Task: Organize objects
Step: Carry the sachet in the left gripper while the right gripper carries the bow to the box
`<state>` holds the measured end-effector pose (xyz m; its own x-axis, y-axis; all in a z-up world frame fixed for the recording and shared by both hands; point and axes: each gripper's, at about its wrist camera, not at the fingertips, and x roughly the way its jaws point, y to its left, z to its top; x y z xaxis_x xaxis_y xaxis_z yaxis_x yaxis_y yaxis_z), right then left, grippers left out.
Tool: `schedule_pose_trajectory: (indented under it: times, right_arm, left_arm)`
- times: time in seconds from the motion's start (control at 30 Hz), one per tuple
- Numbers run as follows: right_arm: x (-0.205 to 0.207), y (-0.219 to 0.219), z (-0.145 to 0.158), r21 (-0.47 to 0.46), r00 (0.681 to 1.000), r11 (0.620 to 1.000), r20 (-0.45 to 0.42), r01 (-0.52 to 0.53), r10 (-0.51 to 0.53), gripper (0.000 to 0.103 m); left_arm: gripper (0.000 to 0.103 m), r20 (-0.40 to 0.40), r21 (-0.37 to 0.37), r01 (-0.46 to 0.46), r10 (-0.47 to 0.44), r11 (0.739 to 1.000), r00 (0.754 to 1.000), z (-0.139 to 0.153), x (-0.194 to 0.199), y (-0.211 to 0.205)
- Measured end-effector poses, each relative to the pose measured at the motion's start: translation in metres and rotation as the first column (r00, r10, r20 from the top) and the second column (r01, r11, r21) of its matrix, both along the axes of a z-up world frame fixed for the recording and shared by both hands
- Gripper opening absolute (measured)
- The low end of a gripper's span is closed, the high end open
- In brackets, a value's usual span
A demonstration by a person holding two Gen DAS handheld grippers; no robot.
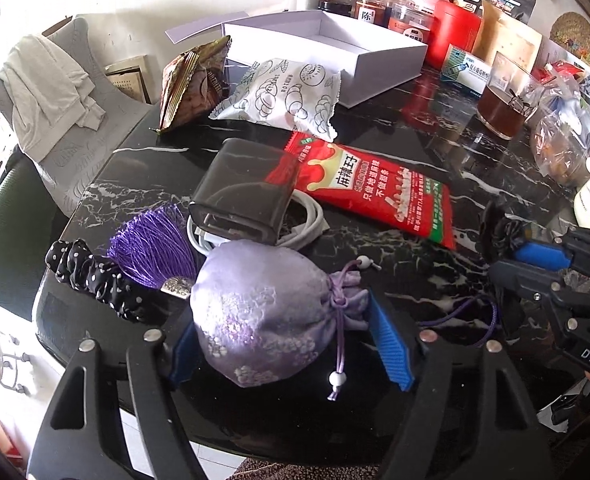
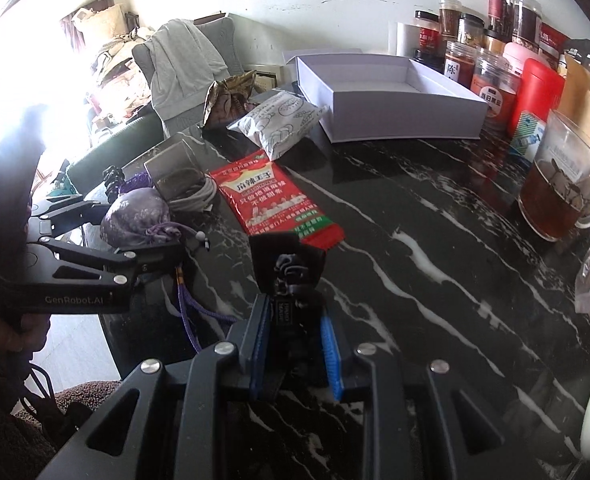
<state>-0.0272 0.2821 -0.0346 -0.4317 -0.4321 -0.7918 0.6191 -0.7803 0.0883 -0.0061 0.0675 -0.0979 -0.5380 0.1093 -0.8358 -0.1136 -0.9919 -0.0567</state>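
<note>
The glossy black marble bench (image 1: 475,184) carries a rigid white cardboard box (image 1: 335,52), standing empty at its far side. Nearer lie a crinkly red snack packet (image 1: 371,192) and, at the near edge, a soft lilac brocade pouch (image 1: 263,308), probably light and squashy, best pinched across its plump body. The left hand-held gripper (image 1: 291,344) straddles it, pads standing apart. The right hand-held gripper (image 2: 295,340) is clamped narrow on a small dark clip (image 2: 289,268), seemingly rigid.

lilac floral pouch (image 1: 255,320), red snack packet (image 1: 375,192), black white-veined table (image 1: 475,168), white box (image 1: 335,52).
</note>
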Motion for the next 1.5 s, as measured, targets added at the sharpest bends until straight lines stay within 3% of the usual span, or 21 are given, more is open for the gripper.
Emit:
schedule_pose_trajectory:
  times: [0.27,0.83,1.13,1.5]
  right_arm:
    - [0.007,0.005,-0.001,-0.013,1.000,1.000,0.006,0.002,-0.002,0.024]
    - [0.024,0.018,0.039,-0.040,0.996,0.999,-0.088,-0.007,0.003,0.024]
    - [0.015,0.025,0.059,-0.031,0.991,0.999,-0.129,0.010,-0.014,0.024]
    - [-0.019,0.030,0.080,-0.017,0.987,0.999,-0.156,0.034,-0.036,0.024]
  left_arm:
    - [0.062,0.018,0.062,0.041,-0.042,0.997,0.999,0.009,0.011,0.002]
    - [0.062,-0.102,0.017,0.081,-0.079,0.997,0.992,0.070,0.040,0.024]
    - [0.062,-0.128,-0.007,0.121,-0.120,0.993,0.984,0.091,0.024,0.041]
    - [0.062,-0.151,-0.048,0.161,-0.167,0.986,0.974,0.109,-0.023,0.061]
